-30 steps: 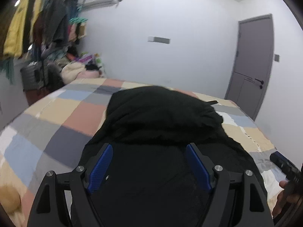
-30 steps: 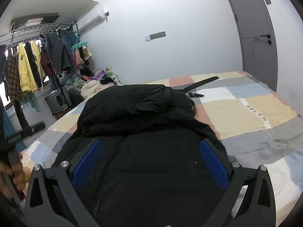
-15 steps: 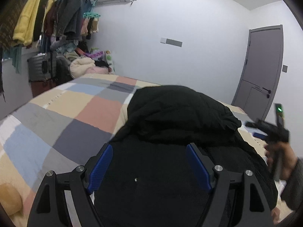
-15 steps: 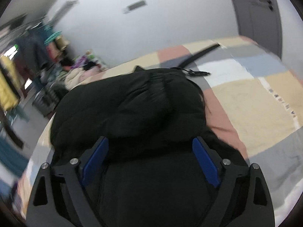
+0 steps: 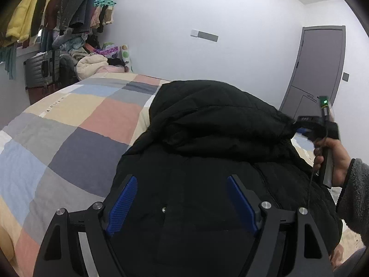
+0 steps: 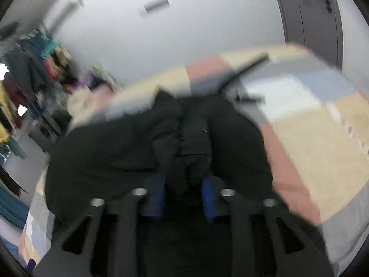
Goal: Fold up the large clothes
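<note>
A large black padded jacket lies on the checked bedspread, its upper part folded over into a thick mound. My left gripper is open and empty, hovering over the jacket's near part. My right gripper has closed on a fold of the jacket at the mound's right edge; it also shows in the left wrist view, gripping the jacket's edge. The right wrist view is blurred by motion.
A clothes rail with hanging garments and a suitcase stand at the left beyond the bed. A pile of bedding lies at the far corner. A black strap lies on the bedspread. A grey door is at the right.
My right gripper moved in to the jacket's right edge and closed on a fold of it. My left gripper stayed open and shifted slightly over the near part.
</note>
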{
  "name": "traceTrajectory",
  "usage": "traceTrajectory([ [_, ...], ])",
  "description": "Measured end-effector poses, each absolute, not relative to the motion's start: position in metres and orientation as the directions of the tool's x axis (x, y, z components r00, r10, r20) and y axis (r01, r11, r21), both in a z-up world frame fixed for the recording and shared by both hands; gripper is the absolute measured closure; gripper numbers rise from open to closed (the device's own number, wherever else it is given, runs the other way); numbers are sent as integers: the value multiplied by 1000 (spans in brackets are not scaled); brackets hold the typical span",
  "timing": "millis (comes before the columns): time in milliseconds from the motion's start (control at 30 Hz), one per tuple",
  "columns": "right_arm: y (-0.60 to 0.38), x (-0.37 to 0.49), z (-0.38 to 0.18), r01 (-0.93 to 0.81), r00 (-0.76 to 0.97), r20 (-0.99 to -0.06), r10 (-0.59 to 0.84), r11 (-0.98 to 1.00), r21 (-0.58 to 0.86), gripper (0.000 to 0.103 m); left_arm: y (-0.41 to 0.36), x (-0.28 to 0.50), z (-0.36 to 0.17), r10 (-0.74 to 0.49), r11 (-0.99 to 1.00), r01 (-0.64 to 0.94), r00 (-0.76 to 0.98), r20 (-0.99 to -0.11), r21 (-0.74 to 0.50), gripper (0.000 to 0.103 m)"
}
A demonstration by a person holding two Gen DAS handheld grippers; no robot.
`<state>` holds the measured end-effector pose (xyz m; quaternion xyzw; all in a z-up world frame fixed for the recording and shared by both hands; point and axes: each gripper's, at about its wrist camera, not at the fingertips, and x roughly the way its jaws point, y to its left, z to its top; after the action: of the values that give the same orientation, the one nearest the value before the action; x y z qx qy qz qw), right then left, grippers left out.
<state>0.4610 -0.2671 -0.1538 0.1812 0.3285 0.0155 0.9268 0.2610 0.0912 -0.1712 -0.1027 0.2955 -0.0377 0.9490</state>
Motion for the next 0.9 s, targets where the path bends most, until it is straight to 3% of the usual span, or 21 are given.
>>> traceTrajectory([
  [100,-267,457,-145,96,801,-593,83,960,263,83,90,259,-171,-128,977,10,824,-551,-212,24],
  [367,-260,472,-174,133,734,-679,-20,984,115,83,94,264,-174,-109,976,-19,820,-562,-217,24],
  [667,-250,438,-152,97,743,-669,-8,991,96,65,92,257,-169,-113,973,-26,811,-575,-228,24],
  [900,-252,357,-138,21,751,-660,36,997,79,64,78,238,-159,-148,973,21,816,-559,-228,24],
])
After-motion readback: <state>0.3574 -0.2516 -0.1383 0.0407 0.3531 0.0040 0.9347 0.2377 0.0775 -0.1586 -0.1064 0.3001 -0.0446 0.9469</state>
